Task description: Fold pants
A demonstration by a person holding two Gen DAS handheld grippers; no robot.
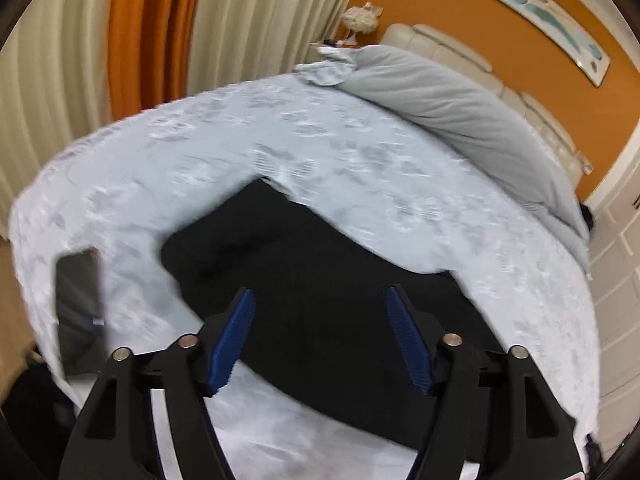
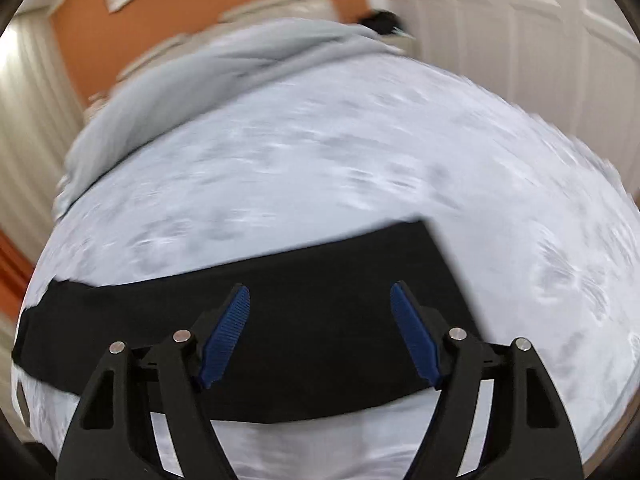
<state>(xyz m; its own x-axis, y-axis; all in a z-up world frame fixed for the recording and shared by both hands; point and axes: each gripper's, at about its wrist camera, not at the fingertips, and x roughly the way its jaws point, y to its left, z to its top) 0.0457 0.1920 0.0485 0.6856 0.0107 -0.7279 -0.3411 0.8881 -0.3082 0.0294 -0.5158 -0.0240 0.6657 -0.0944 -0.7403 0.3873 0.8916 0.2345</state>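
Observation:
Black pants (image 1: 304, 280) lie flat on a pale patterned bedspread (image 1: 360, 152). In the left wrist view the bunched wider end of them reaches toward the upper left. My left gripper (image 1: 320, 300) hovers above the dark cloth, open, with nothing between its blue pads (image 1: 236, 336). In the right wrist view the pants (image 2: 280, 320) form a long black band across the bed, with a squared end at the right. My right gripper (image 2: 320, 296) hangs over that band, open and holding nothing. Both views are blurred.
A dark phone or tablet (image 1: 78, 308) lies on the bed's left edge. A grey duvet (image 1: 460, 108) is heaped near the headboard. Cream and orange curtains (image 1: 152, 32) hang behind the bed, and white closet doors (image 2: 520, 32) stand to the right.

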